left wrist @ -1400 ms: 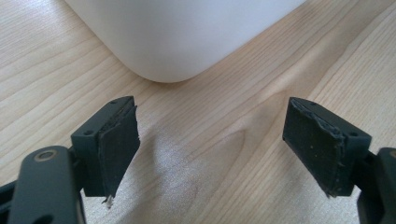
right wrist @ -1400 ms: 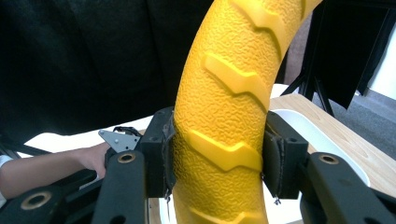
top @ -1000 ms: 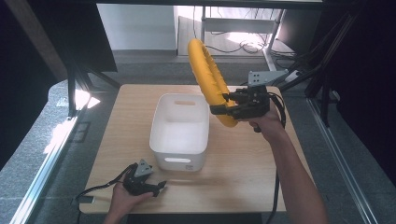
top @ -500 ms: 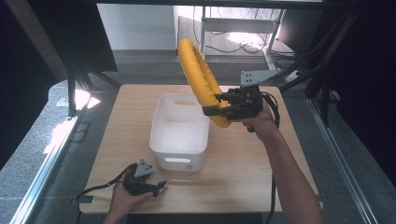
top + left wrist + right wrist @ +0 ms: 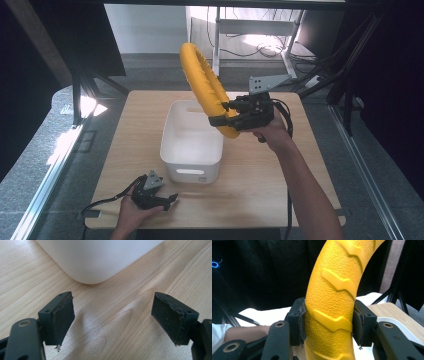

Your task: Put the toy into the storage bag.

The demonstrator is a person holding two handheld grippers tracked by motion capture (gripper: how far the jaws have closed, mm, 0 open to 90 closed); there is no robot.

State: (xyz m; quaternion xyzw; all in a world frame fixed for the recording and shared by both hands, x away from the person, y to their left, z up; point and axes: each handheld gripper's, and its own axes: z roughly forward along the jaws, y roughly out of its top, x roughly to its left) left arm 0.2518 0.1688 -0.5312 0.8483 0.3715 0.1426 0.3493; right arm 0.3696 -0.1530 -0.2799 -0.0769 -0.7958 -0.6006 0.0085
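A yellow ring with a raised tread pattern (image 5: 204,90) hangs upright over the right side of a white bin (image 5: 192,145) in the high view. My right gripper (image 5: 220,112) is shut on the ring's lower part; in the right gripper view both pads press against the yellow ring (image 5: 334,302). My left gripper (image 5: 170,200) rests on the table near its front edge, just in front of the bin's near left corner. Its jaws stand wide open in the left gripper view, with nothing between the fingers (image 5: 62,317) and the white bin (image 5: 95,257) just ahead.
The wooden table (image 5: 310,160) has bare room to the right of the bin and along the front. Black frame posts (image 5: 350,90) stand at the right, and a metal stand with cables (image 5: 260,30) is behind the table.
My right gripper has carried the yellow ring leftward and slightly nearer, so it now hangs over the bin. The left gripper has stayed put.
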